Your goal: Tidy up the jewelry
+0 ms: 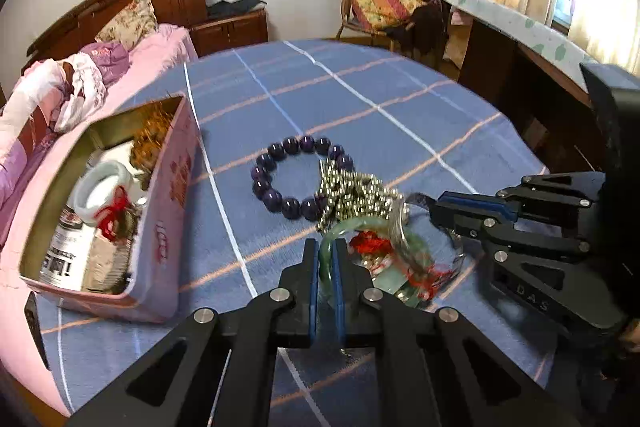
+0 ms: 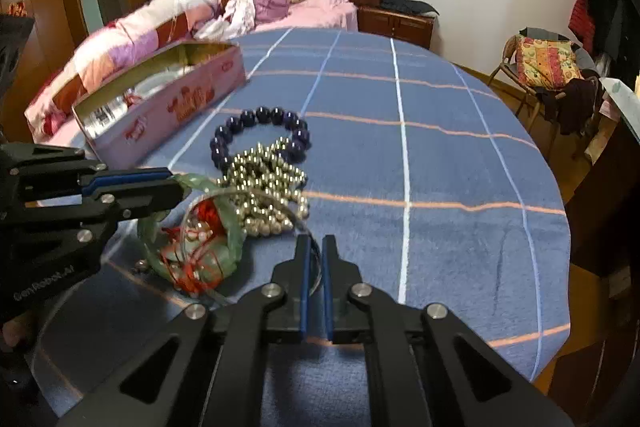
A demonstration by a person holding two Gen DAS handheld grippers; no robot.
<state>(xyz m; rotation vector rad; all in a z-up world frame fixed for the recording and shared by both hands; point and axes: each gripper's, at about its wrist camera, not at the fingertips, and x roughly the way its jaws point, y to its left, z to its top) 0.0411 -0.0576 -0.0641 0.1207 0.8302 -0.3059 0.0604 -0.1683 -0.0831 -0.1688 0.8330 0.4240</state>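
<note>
With a white bangle (image 1: 105, 187) already in the pink tin (image 1: 160, 227), my left tool (image 1: 327, 259) pinches the green bangle (image 1: 360, 227) and my right tool (image 2: 315, 255) a thin silver ring (image 2: 316, 279), while beads (image 1: 296, 179) wait on the bench (image 1: 400, 99).

Black angular left gripper (image 1: 328, 259) and right gripper (image 2: 315, 255), blue pads, silver screws, white lettering.

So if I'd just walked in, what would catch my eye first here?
Probably the tangle of jewelry in the middle of the blue checked table: a dark purple bead bracelet lying flat, with a silver bead chain heaped over its near edge. In front of that, the left claw is shut on a green bangle and the right claw on a thin silver bangle. An open pink tin stands at the left.
</note>
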